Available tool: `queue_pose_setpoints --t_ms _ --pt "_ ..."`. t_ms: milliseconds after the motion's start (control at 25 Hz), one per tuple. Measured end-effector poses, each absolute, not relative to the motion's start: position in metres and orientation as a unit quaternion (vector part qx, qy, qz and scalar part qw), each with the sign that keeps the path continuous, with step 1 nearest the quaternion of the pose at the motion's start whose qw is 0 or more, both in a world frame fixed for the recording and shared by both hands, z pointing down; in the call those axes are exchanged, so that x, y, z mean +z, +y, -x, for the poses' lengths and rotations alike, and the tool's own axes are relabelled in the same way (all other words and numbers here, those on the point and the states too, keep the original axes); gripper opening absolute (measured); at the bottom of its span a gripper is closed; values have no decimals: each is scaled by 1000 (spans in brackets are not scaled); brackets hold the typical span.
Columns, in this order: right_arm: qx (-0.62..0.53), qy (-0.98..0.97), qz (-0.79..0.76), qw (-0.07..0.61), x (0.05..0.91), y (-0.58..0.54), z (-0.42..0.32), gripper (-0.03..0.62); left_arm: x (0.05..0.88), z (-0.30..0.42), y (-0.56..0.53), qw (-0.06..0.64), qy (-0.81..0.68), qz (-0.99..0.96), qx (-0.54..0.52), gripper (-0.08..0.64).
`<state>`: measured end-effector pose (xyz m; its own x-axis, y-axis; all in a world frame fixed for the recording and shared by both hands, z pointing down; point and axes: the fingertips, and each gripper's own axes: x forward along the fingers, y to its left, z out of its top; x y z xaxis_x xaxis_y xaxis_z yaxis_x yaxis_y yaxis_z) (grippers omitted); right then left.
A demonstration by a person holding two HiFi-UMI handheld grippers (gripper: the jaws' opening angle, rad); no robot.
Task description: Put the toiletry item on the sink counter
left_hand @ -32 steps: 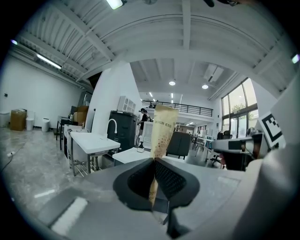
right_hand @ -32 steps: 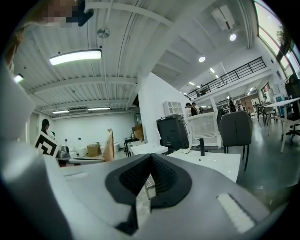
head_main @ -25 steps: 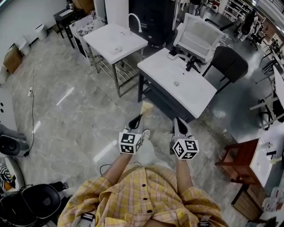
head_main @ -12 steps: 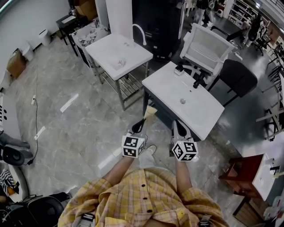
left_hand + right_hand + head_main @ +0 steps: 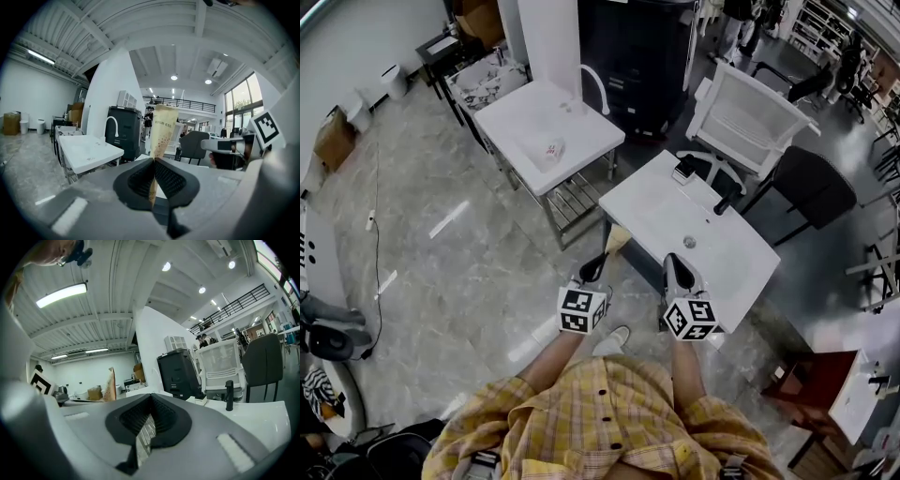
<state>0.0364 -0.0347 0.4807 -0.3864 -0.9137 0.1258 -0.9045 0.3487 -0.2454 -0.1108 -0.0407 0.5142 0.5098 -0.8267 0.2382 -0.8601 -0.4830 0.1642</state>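
A cream-coloured toiletry tube (image 5: 617, 238) with small print stands upright between the jaws of my left gripper (image 5: 589, 267), which is shut on its lower end. In the left gripper view the tube (image 5: 161, 131) rises above the left gripper (image 5: 153, 161). My right gripper (image 5: 677, 272) is shut with nothing in it, level with the left one. Both hang just short of the near edge of a white sink counter (image 5: 652, 199) with a black faucet (image 5: 724, 201). From the right gripper (image 5: 151, 397) the tube (image 5: 110, 385) shows at the left.
A second white sink counter (image 5: 517, 112) with a white faucet (image 5: 596, 84) stands to the left. A small dark-topped box (image 5: 684, 170) lies at the near counter's back edge. Behind it are a white mesh chair (image 5: 748, 117), a black chair (image 5: 811, 183) and a dark cabinet (image 5: 642, 56).
The view has moved forward and both sink counters have come nearer and lower in the picture. Both grippers keep the same pose, the tube still held in the left one.
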Motion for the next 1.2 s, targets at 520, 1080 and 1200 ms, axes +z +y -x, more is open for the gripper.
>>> queue_pose_setpoints --t_ms 520,1080,1200 --pt "-131 824 551 25 486 -118 -52 0 515 82 -132 110 -477 -869 75 6" --pt "-169 795 581 36 515 -120 -84 -1 530 66 -173 136 -463 -868 114 6" --pt "-177 790 586 34 522 -124 -88 -1 533 63 -182 142 -461 -868 119 6"
